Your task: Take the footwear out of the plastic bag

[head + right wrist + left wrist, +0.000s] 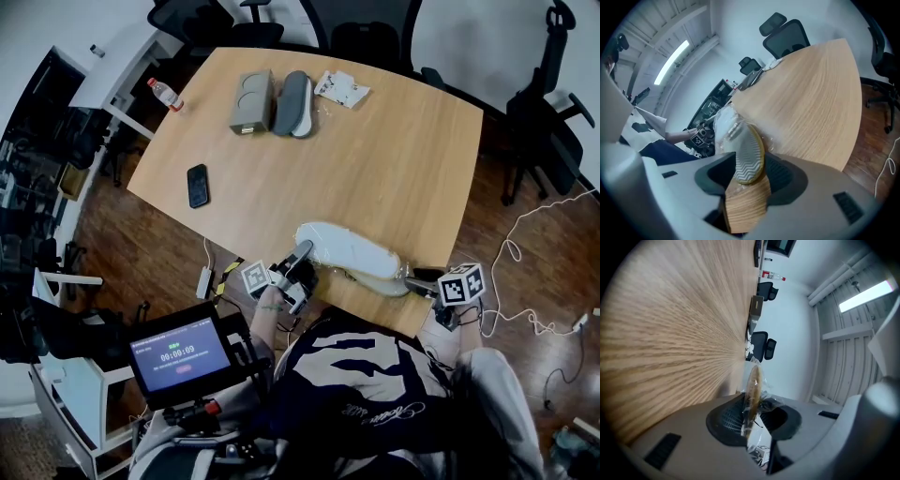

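Note:
A white slipper (352, 248) in a clear plastic bag lies near the front edge of the wooden table (375, 159). My left gripper (302, 255) is at its left end, my right gripper (410, 279) at its right end. In the left gripper view the left gripper (751, 416) is nearly shut on crinkled plastic with the slipper's thin yellowish edge (753, 390) inside it. The right gripper view has the slipper's end (749, 154), zigzag sole towards the camera, filling the gap of the right gripper (747, 176), whose jaws stand wide and closed on it.
At the table's far side lie a grey slipper pair (292, 103), a cardboard box (251, 101) and a crumpled bag (340, 89). A phone (198, 185) and a bottle (164, 94) are at the left. Office chairs ring the table; a cable (525, 244) trails on the floor.

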{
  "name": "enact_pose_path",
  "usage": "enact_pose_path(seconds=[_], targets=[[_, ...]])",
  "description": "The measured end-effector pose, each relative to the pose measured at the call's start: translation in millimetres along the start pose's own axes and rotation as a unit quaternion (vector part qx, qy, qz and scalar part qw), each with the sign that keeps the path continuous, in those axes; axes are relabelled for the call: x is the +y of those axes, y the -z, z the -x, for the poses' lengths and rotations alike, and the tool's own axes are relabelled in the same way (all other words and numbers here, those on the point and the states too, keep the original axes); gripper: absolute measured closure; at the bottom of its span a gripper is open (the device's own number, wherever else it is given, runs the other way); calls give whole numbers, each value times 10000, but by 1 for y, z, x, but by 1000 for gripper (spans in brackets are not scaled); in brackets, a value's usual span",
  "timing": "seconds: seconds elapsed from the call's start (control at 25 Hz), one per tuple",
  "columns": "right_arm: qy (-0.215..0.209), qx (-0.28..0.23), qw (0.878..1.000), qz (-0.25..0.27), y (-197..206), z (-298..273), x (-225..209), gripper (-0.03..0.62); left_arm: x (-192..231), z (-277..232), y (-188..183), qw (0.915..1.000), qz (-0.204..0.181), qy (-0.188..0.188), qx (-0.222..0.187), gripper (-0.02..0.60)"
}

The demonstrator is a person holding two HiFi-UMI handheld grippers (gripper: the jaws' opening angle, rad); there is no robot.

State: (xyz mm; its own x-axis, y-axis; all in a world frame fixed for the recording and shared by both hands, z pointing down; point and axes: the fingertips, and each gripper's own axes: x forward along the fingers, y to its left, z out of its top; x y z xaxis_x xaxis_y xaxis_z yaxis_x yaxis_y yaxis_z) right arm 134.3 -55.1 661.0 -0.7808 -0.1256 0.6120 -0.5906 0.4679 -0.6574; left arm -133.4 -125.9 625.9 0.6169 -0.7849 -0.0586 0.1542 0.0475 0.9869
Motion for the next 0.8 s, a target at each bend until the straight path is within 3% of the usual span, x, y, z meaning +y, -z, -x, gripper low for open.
enact_pose_path(seconds=[0.16,0.28,0.4,0.52,0.6,0.64,0.72,0.8], targets=[[-68,-52,9999,-58,-5,-1,2,404,4,-9,10,9974,-571,-308,309,512],[-522,-765,9942,-544,-23,7,8,404,-2,-13,5,9971,-713,-180,187,509],[-1145,-1651,9735,-1093,-41,17,13,405,-13,-15,-2,9973,-729,59,-96,508],[-1787,-2271,9475,-1370,-57,27,24,431,-22,-15,-6,9979,-350,425,-349,509],[-2357,-2564,9254,-1493,-71,31,44,454,-26,-13,-4,9967,-107,752,-292,509],[-2483,-2552,9229,-1466,-75,29,52,455,-27,-15,2,9963,-67,855,-104,509],[-2279,-2310,9378,-1235,-77,16,58,454,-27,-21,17,9957,-116,883,260,509],[-1990,-2156,9488,-1168,-77,7,54,465,-25,-26,18,9964,-166,798,235,509]])
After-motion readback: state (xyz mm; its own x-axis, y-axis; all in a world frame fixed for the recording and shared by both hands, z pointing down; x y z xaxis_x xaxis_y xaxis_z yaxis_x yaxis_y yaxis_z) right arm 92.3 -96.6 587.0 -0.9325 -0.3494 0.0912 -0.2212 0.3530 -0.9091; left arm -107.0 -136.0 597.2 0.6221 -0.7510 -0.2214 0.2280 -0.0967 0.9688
